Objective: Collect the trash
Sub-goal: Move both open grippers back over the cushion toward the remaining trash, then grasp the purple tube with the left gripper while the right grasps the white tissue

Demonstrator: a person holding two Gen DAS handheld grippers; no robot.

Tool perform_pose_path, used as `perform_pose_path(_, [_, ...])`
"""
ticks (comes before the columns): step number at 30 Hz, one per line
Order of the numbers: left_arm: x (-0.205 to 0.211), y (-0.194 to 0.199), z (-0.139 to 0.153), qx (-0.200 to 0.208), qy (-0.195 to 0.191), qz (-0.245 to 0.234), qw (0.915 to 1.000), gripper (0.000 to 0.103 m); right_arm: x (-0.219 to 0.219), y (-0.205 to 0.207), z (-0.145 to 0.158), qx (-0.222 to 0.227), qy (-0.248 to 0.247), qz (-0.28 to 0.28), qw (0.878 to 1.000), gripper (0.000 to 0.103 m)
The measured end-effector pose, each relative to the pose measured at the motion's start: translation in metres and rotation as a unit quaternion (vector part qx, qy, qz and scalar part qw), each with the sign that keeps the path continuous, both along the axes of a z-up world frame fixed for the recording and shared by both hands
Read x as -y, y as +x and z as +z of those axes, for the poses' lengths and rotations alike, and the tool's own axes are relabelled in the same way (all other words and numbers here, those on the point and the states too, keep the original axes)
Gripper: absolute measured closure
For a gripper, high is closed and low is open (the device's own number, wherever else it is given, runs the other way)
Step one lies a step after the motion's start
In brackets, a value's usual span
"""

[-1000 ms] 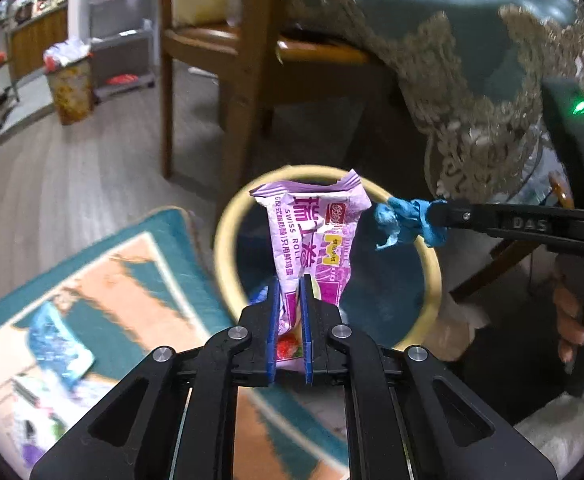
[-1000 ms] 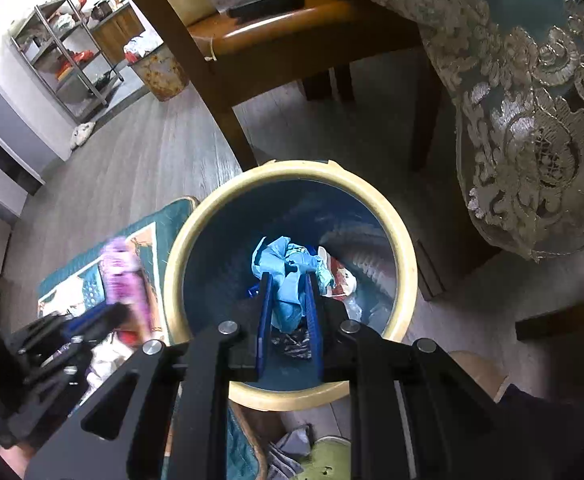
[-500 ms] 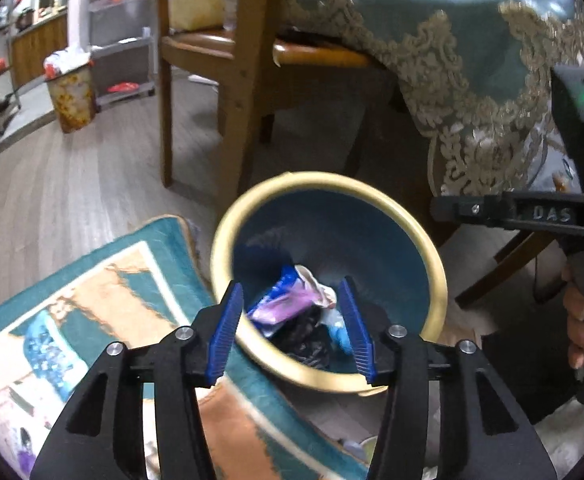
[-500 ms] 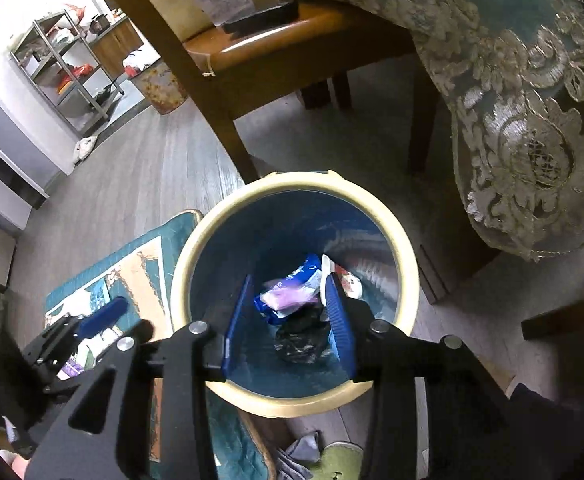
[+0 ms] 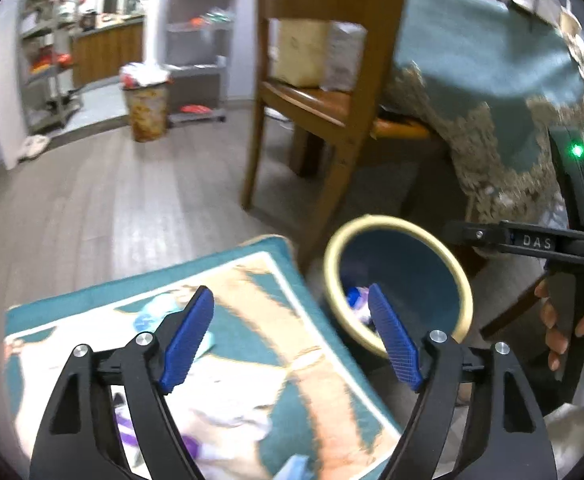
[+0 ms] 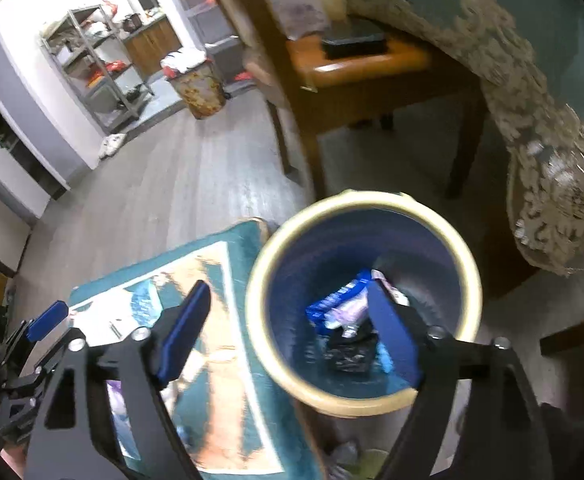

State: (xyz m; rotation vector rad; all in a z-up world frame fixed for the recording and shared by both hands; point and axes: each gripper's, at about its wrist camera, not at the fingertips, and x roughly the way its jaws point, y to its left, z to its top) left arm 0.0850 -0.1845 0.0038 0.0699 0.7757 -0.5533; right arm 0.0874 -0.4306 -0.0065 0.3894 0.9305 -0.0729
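1. The left gripper [image 5: 292, 332] was empty, its jaws spread wide and still opening, with nothing between the blue pads [image 5: 188, 340].
2. It hung over the teal patterned rug [image 5: 252, 280], where a pale blue wrapper [image 5: 160, 312] lay at about 10 o'clock from the pads and a purple scrap [image 5: 188, 444] showed low down between the gripper's arms; both were blurred.
3. The right gripper [image 6: 288, 328] was likewise empty, its jaws wide apart and opening.
4. Its right-hand pad [image 6: 392, 340] stood over the mouth of the round waste bin [image 6: 372, 200], which had a cream rim and a blue inside.
5. The trash lay at the bottom of the bin: a purple-and-blue wrapper [image 6: 340, 308] and, just below it at 6 o'clock, a crumpled black piece [image 6: 350, 356].
6. In the left wrist view the bin [image 5: 396, 224] sat at 3 o'clock from the rug's edge, touching or just beside it.
7. A wooden chair [image 5: 332, 92] stood at 12 o'clock from the bin, and a teal tablecloth with lace trim [image 5: 492, 80] hung at 1 o'clock.
8. A hand [image 5: 572, 328] gripped the right gripper's handle at the right edge of the left view.
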Motion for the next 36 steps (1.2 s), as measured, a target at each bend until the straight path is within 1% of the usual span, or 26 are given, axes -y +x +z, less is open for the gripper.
perform_pose_path(2, [-0.022,-0.002,0.011,0.006,-0.001,0.015,0.9999,0.022,-0.021,0.006,0.007,0.011,-0.005,0.026,1.0,0.019])
perform_pose_path(6, [-0.072,-0.003,0.03,0.033,0.029,0.042,0.9982,0.021,-0.063,0.018,0.01,0.018,-0.035,0.087,0.995,0.019])
perform_pose_path(7, [-0.086,-0.002,0.032,0.035,0.034,0.053,0.9974,0.02,-0.075,0.021,0.009,0.018,-0.047,0.104,0.993,0.019])
perform_pose_path(9, [-0.117,0.002,0.031,0.027,0.039,0.078,0.9958,0.019,-0.096,0.028,0.003,0.019,-0.075,0.133,0.988,0.019])
perform_pose_path(11, [-0.142,0.006,0.024,0.02,0.056,0.097,0.9935,0.019,-0.109,0.032,-0.005,0.014,-0.086,0.148,0.985,0.019])
perform_pose_path(12, [-0.153,0.008,0.019,0.015,0.063,0.104,0.9925,0.019,-0.118,0.035,-0.011,0.005,-0.079,0.157,0.984,0.019])
perform_pose_path(14, [-0.172,0.011,0.011,0.004,0.066,0.116,0.991,0.019,-0.135,0.038,-0.021,-0.007,-0.079,0.173,0.982,0.019])
perform_pose_path(16, [-0.19,0.018,-0.002,-0.017,0.067,0.128,0.9893,0.019,-0.153,0.041,-0.03,-0.018,-0.092,0.193,0.977,0.019])
perform_pose_path(17, [-0.193,0.02,-0.006,-0.026,0.065,0.135,0.9884,0.019,-0.164,0.042,-0.036,-0.025,-0.096,0.206,0.974,0.019])
perform_pose_path(20, [-0.205,0.027,-0.024,-0.069,0.032,0.147,0.9862,0.019,-0.194,0.041,-0.054,-0.048,-0.093,0.244,0.964,0.019])
perform_pose_path(21, [-0.205,0.028,-0.03,-0.078,0.031,0.147,0.9856,0.019,-0.206,0.04,-0.061,-0.055,-0.101,0.261,0.958,0.019])
perform_pose_path(22, [-0.204,0.027,-0.034,-0.082,0.038,0.144,0.9855,0.019,-0.215,0.039,-0.069,-0.063,-0.114,0.275,0.953,0.019])
perform_pose_path(24, [-0.197,0.028,-0.045,-0.089,0.064,0.137,0.9845,0.019,-0.225,0.037,-0.08,-0.074,-0.129,0.295,0.944,0.021])
perform_pose_path(26, [-0.194,0.029,-0.051,-0.097,0.067,0.135,0.9838,0.019,-0.235,0.034,-0.092,-0.091,-0.139,0.315,0.935,0.028])
perform_pose_path(27, [-0.194,0.029,-0.052,-0.098,0.067,0.134,0.9838,0.019,-0.239,0.034,-0.1,-0.102,-0.14,0.325,0.93,0.033])
perform_pose_path(28, [-0.192,0.03,-0.053,-0.098,0.069,0.134,0.9837,0.019,-0.24,0.033,-0.104,-0.106,-0.14,0.329,0.928,0.037])
perform_pose_path(31, [-0.189,0.031,-0.056,-0.099,0.075,0.134,0.9832,0.019,-0.244,0.031,-0.118,-0.122,-0.146,0.337,0.922,0.042])
perform_pose_path(32, [-0.187,0.032,-0.058,-0.102,0.074,0.135,0.9828,0.019,-0.244,0.031,-0.122,-0.127,-0.147,0.338,0.921,0.048])
perform_pose_path(33, [-0.186,0.032,-0.06,-0.107,0.074,0.136,0.9822,0.019,-0.244,0.031,-0.127,-0.136,-0.145,0.34,0.919,0.061])
perform_pose_path(34, [-0.185,0.032,-0.063,-0.112,0.074,0.137,0.9814,0.019,-0.245,0.031,-0.13,-0.143,-0.142,0.342,0.918,0.08])
perform_pose_path(36, [-0.182,0.03,-0.067,-0.118,0.077,0.136,0.9806,0.019,-0.242,0.031,-0.131,-0.153,-0.119,0.342,0.92,0.096])
